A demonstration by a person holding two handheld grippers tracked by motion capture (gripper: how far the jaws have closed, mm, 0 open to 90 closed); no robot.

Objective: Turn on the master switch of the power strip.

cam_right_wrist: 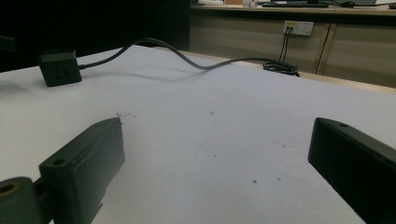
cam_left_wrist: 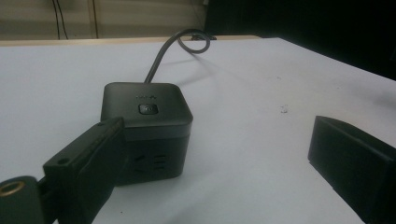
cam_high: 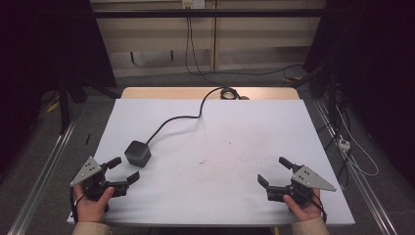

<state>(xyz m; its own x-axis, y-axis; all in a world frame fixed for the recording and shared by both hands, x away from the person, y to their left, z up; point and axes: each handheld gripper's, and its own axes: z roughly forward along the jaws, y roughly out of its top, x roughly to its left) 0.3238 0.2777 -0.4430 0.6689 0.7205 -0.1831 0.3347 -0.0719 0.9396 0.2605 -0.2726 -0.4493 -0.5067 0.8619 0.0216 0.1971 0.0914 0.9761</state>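
beside left tongs (cam_high: 120,170), black socket cube (cam_high: 137,152)

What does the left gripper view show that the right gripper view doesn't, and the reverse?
Left gripper view alone: the button on top of the black power cube and the sockets on its near side, close up between the open jaws of the left gripper. Right gripper view alone: a wall outlet behind the table and the open jaws of the right gripper. Both: the cube, its cable and the white table.
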